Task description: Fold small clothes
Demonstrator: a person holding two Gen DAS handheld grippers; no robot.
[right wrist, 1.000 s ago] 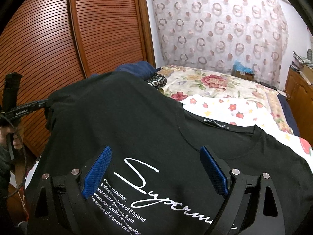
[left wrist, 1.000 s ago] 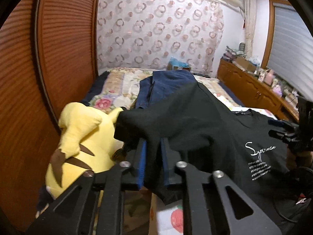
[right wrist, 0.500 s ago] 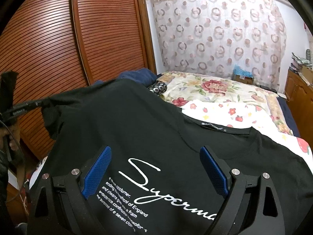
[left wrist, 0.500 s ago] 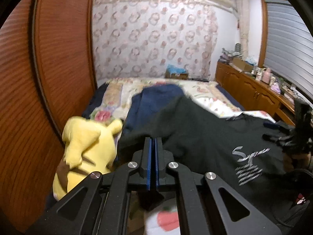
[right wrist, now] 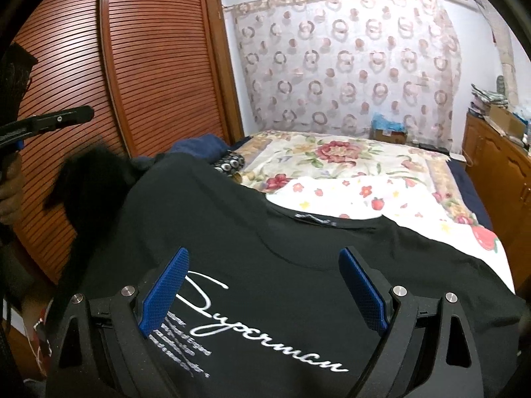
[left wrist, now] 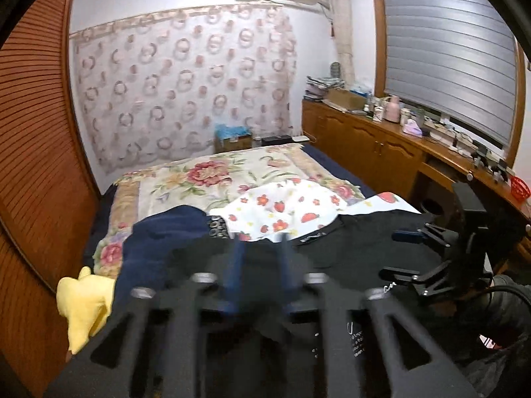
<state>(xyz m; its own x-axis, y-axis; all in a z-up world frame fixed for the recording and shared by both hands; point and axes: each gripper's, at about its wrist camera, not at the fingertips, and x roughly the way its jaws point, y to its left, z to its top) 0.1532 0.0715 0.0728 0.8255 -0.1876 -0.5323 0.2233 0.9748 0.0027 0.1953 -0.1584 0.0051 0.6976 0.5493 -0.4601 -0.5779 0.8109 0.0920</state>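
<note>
While the black shirt (right wrist: 265, 265) lies spread on the bed (right wrist: 348, 152), the left gripper (left wrist: 259, 258) opens its fingers, nothing between them. The right gripper (right wrist: 265, 285) has wide fingers. Soft, floppy cloth: pinch a sleeve edge.

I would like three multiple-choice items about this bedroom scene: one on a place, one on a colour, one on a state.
1. Where does the yellow plush lie?
A. beside the wooden doors
B. on the cabinet
C. under the curtain

2. What colour is the print on the black shirt?
A. red
B. white
C. yellow

3. How is the right gripper?
A. shut on the shirt
B. shut, empty
C. open

Answers:
1 A: the plush lies by the doors.
2 B: the shirt bears white script.
3 C: the right gripper has its pads wide apart.
</note>
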